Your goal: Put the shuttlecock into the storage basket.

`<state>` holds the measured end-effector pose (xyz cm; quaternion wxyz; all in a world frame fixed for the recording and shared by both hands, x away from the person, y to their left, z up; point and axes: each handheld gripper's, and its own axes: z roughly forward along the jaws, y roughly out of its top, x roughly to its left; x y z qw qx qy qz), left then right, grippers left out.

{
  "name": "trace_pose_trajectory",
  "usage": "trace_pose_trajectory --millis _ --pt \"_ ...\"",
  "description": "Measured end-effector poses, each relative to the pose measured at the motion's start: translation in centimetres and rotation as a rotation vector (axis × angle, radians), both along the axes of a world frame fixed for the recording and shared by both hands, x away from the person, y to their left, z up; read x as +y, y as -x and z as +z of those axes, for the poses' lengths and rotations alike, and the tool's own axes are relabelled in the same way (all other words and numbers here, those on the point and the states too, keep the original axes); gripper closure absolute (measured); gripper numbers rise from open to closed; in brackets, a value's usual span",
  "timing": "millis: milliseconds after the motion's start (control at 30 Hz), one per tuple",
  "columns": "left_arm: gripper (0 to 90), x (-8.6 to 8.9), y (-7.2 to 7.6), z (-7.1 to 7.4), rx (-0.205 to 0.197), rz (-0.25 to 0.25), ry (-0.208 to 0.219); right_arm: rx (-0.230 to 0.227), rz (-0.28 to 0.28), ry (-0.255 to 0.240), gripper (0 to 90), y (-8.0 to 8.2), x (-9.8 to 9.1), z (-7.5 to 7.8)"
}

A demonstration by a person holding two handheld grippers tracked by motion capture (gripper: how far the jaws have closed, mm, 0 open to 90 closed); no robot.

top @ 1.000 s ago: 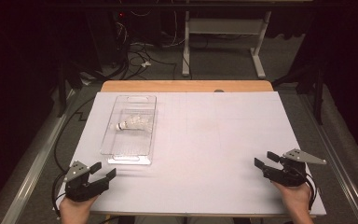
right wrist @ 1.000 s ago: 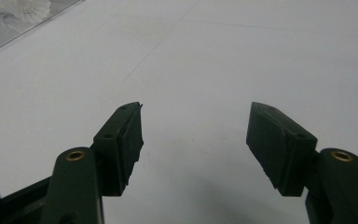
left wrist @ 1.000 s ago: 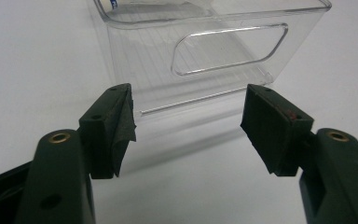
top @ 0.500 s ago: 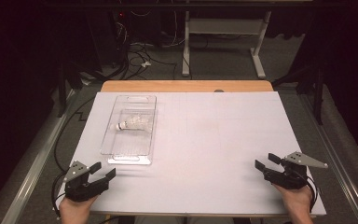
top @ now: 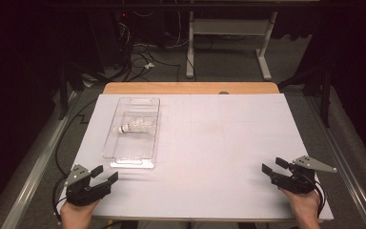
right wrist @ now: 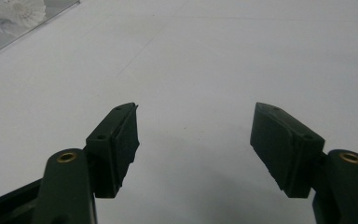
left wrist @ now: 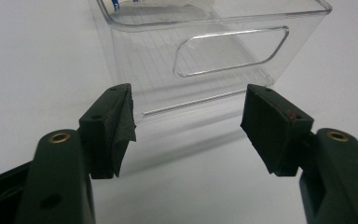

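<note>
One white-covered counter [top: 209, 143] carried a clear plastic bin [top: 132, 133] at its left half, a white shuttlecock [top: 136, 126] lying inside. Left tongs [top: 104, 174] rested near the bin's near end, jaws apart and empty. Right tongs [top: 272, 167], well apart at the right corner, had just been widening, holding nothing.

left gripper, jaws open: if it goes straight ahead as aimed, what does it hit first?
Most likely the near end wall of the clear plastic bin, the one with the handle cutout. The left gripper faces it with bare white table between; the gap's depth is unclear.
</note>
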<state>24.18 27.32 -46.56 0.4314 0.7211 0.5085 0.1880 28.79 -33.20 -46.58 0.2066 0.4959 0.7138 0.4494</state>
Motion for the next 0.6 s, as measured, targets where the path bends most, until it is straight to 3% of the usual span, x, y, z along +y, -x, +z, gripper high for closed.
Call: trace_pose_trajectory --millis 200,600 --pt "35.4 0.17 0.05 0.18 -0.021 0.015 0.004 -0.014 -0.024 -0.029 31.8 0.0 -0.62 0.02" --pt "35.3 0.18 -0.02 0.09 -0.012 0.012 0.005 -0.017 -0.03 -0.036 31.5 -0.03 -0.59 0.04"
